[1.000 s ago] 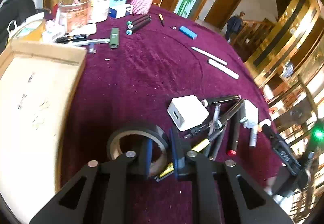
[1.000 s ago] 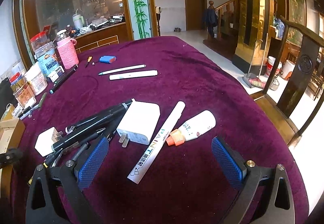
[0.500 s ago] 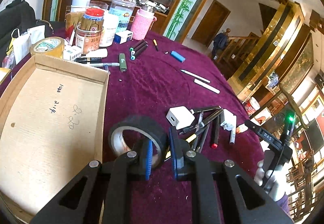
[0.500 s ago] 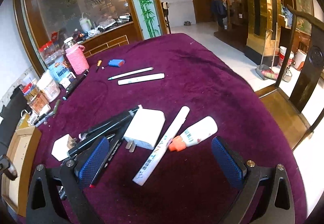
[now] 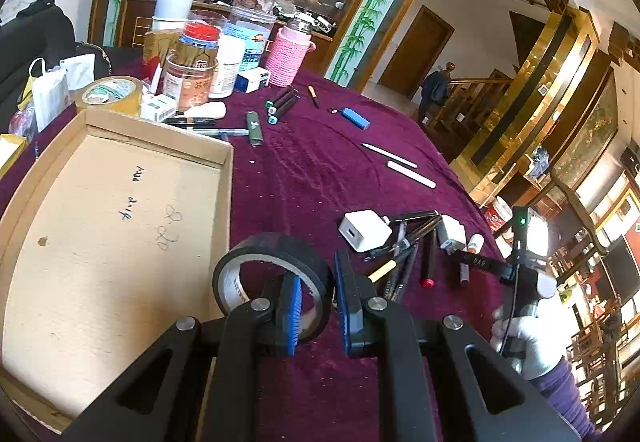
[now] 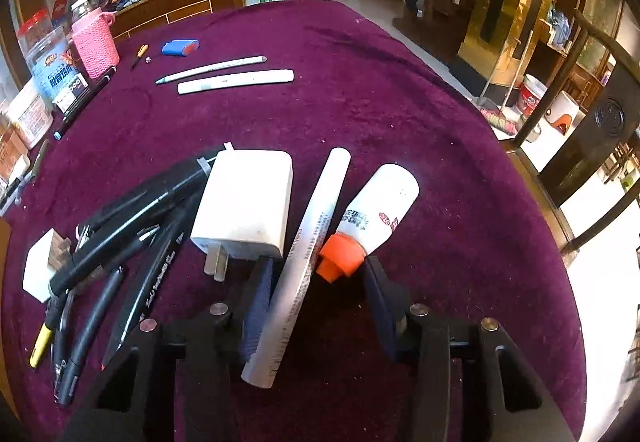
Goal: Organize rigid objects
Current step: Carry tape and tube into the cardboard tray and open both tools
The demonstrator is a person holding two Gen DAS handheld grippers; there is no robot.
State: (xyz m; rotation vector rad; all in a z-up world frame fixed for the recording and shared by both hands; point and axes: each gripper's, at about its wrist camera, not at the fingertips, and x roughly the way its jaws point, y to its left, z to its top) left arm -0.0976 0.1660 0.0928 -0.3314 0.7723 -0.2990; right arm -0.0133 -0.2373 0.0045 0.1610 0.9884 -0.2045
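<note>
Beside cardboard tray (image 5: 120, 242): my left gripper (image 5: 316, 306) clamped on black tape roll (image 5: 272, 262), lifted since a second ago; tray next. Right gripper (image 6: 316, 306), narrowed, jaws apart, straddles paint marker (image 6: 304, 258) on desk (image 6: 400, 114).

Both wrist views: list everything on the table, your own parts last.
Tape roll: one, black, held above table beside box.
Cardboard box: one, brown, left.
Chargers: two, white, by pens.
Pens: heap, mostly black, centre.
Paint marker: one, white, between right fingers.
Glue bottle: one, white, orange cap.
Lighter: one, blue, far side.
Jars: several, back.
Left gripper: shut on tape roll.
Right gripper: open, astride paint marker.
</note>
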